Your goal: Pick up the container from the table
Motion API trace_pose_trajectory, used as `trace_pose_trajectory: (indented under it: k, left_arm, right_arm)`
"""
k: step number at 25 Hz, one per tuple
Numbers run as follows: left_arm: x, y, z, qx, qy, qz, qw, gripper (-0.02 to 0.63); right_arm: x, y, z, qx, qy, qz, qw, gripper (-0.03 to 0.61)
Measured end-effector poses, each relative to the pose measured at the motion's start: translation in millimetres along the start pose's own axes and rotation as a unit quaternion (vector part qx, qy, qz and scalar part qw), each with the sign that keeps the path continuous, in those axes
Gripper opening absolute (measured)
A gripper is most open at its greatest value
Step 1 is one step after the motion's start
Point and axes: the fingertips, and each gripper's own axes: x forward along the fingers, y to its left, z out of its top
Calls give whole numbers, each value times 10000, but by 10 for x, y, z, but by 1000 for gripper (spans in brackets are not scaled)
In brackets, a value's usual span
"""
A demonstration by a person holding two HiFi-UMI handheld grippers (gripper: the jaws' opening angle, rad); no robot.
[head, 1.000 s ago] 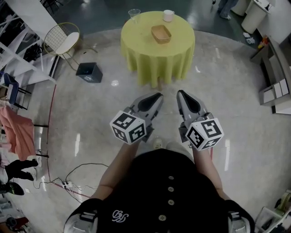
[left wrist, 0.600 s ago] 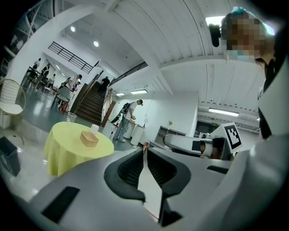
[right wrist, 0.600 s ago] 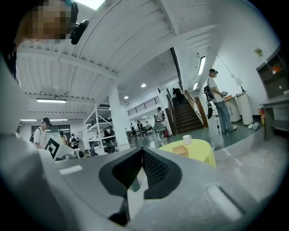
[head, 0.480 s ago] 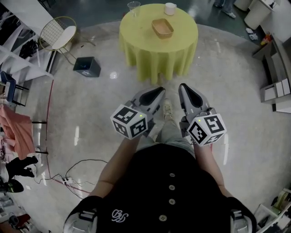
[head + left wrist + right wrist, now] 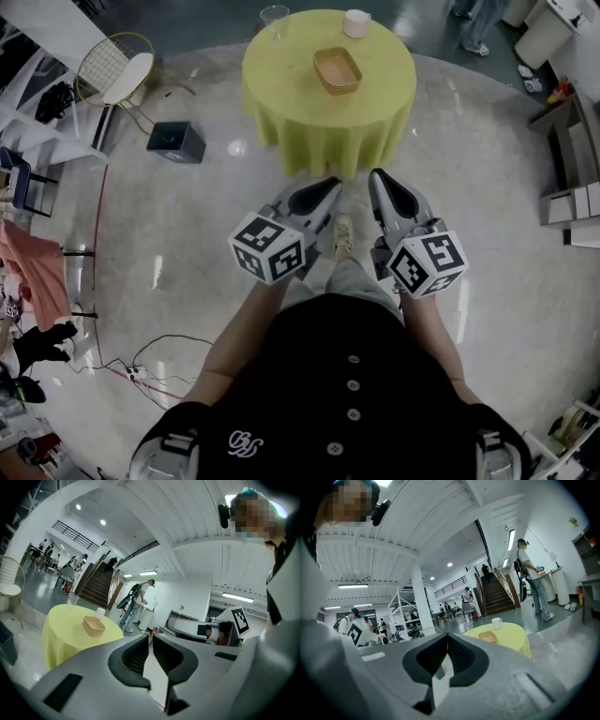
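While my left gripper and right gripper are closed empty, the tan container on the table sits ungrasped.

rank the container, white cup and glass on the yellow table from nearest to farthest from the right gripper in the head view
1. Container, middle of the table, nearest the right gripper.
2. White cup, far edge, right side.
3. Glass, far edge, left side.
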Motion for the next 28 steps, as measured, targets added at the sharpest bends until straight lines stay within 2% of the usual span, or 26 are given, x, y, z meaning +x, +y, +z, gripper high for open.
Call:
trace_pose_trajectory:
  k: [8, 17, 24, 28]
  left_arm:
    - [690, 485, 361, -13, -48, 164, 9999, 35]
    - [1469, 917, 856, 77, -290, 297, 9991, 35]
    - [1831, 1225, 1107, 111, -435, 443, 9980, 35]
    - [1947, 1334, 1130, 97, -479, 532, 9974, 37]
  right_arm:
    - [629, -579, 263, -5, 138, 249, 9996, 3]
    - [1255, -1220, 655, -89, 109, 542, 9984, 3]
    - [1674, -1518, 809, -142, 166, 738, 9970, 3]
    - [1777, -1646, 798, -130, 192, 790, 9966, 3]
